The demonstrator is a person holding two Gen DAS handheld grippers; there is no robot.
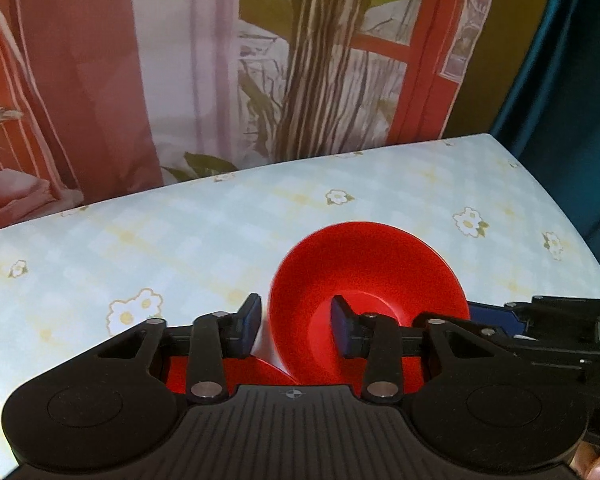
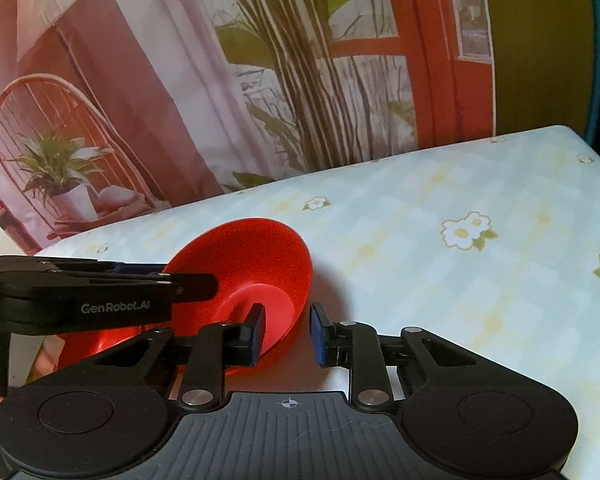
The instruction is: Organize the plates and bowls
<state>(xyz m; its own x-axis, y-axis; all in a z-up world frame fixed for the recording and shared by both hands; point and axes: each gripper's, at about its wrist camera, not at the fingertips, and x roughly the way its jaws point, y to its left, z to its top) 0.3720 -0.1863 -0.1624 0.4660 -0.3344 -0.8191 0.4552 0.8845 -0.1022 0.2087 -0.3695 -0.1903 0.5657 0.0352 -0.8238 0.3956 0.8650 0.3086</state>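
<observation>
A red bowl (image 1: pixel 364 276) is tilted on its side above the table. My left gripper (image 1: pixel 296 320) straddles its near rim, one finger outside and one inside, jaws still apart. My right gripper (image 2: pixel 288 332) straddles the opposite rim of the same bowl (image 2: pixel 260 264), left finger inside, right finger outside, jaws apart. A second red dish (image 1: pixel 256 372) lies under the left gripper, and shows in the right wrist view (image 2: pixel 96 340) beneath the left gripper's arm. Whether either gripper pinches the rim is not clear.
The table (image 1: pixel 180 248) wears a pale checked cloth with white flowers. A printed backdrop (image 1: pixel 220 60) of curtains and plants hangs behind its far edge. A dark teal drape (image 1: pixel 572 80) stands at the right. The right gripper's body (image 1: pixel 560 328) reaches in from the right.
</observation>
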